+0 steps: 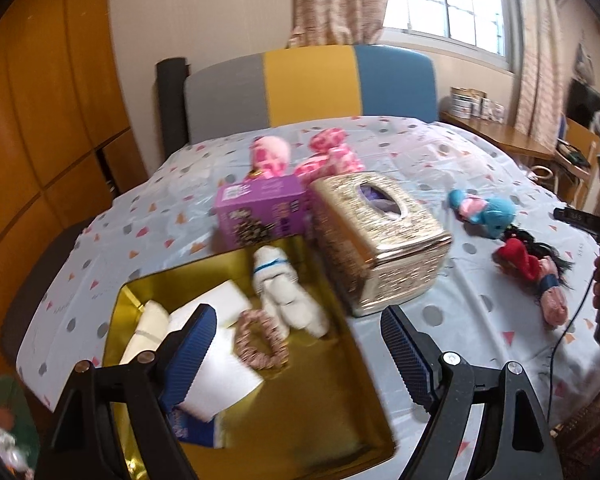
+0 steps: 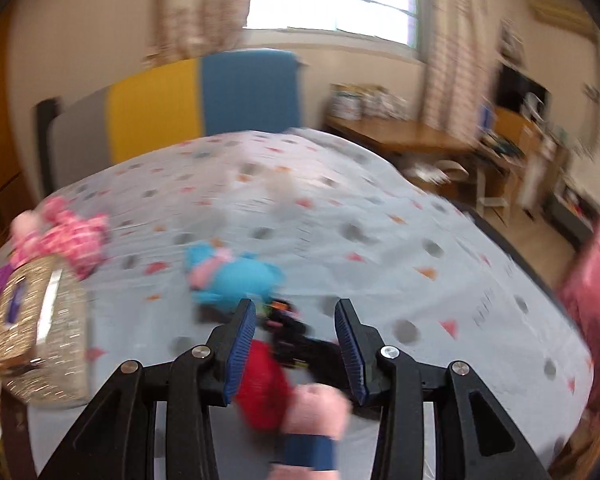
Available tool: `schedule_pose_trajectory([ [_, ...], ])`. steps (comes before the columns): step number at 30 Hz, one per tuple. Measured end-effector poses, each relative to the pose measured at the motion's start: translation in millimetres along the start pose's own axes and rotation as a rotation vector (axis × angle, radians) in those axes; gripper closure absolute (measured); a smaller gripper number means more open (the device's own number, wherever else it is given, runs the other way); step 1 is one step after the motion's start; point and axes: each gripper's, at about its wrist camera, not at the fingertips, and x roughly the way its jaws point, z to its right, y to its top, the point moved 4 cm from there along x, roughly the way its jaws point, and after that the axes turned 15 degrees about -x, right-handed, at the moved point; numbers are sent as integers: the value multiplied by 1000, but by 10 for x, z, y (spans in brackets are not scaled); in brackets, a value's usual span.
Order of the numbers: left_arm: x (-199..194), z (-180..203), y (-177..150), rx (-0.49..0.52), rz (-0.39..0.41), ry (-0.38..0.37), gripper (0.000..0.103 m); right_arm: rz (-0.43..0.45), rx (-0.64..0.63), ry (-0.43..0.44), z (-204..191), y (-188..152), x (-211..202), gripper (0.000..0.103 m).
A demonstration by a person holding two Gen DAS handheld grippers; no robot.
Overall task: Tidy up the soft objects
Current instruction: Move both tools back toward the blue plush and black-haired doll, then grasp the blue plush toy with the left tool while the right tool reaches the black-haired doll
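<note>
A gold tray sits at the table's near left and holds a white plush toy, a pink scrunchie and white tissue packs. My left gripper is open and empty above the tray. A red, pink and black doll lies on the table at the right; in the right wrist view the doll lies between the open fingers of my right gripper. A blue and pink plush lies just beyond it. A pink spotted plush lies at the back.
A gold tissue box and a purple box stand behind the tray. The table has a dotted cloth. A chair back stands behind the table. A wooden desk stands at the right.
</note>
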Motion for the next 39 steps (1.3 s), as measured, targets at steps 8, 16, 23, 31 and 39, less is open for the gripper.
schedule_pose_trajectory([
  [8, 24, 655, 203, 77, 6, -112, 18, -48, 198, 61, 334, -71, 83, 62],
  [16, 175, 1413, 341, 137, -46, -246, 19, -68, 311, 96, 498, -135, 129, 62],
  [23, 453, 2092, 376, 216, -75, -289, 19, -54, 370, 134, 574, -147, 97, 62],
  [31, 1299, 2707, 379, 107, -316, -341, 20, -21, 493, 182, 768, -192, 53, 62],
  [39, 2034, 3091, 421, -91, -483, -369, 10, -38, 591, 217, 905, -280, 118, 62],
])
